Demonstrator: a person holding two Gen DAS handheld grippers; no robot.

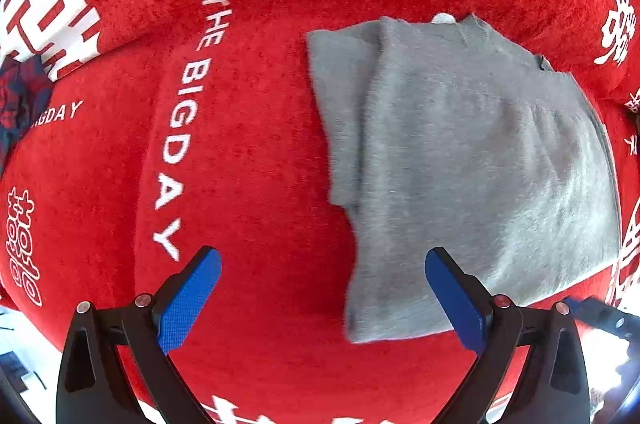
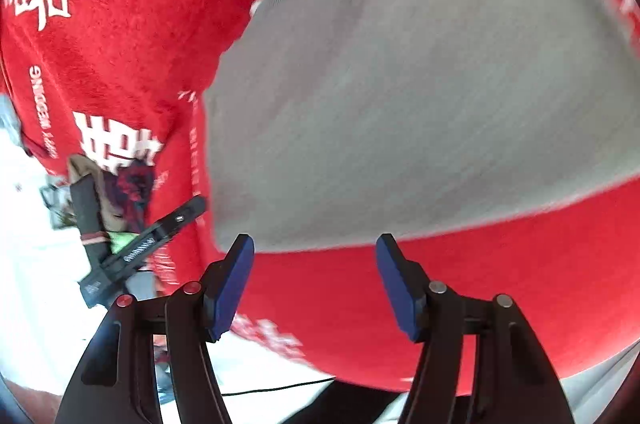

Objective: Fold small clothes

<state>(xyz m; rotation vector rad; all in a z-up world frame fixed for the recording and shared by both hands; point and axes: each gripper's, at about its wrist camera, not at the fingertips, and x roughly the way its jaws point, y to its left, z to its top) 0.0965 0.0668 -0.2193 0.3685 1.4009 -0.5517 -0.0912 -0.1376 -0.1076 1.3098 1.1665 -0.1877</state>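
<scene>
A grey knit garment lies partly folded on a red sofa cover with white lettering. In the left wrist view my left gripper is open and empty, just above the garment's near left corner. In the right wrist view the same garment fills the upper middle, blurred by motion. My right gripper is open and empty, hovering over the red cover beside the garment's near edge. The left gripper shows at the left of the right wrist view.
A dark red and blue patterned cloth lies at the far left of the sofa; it also shows in the right wrist view. The sofa's front edge and a pale floor are at lower left.
</scene>
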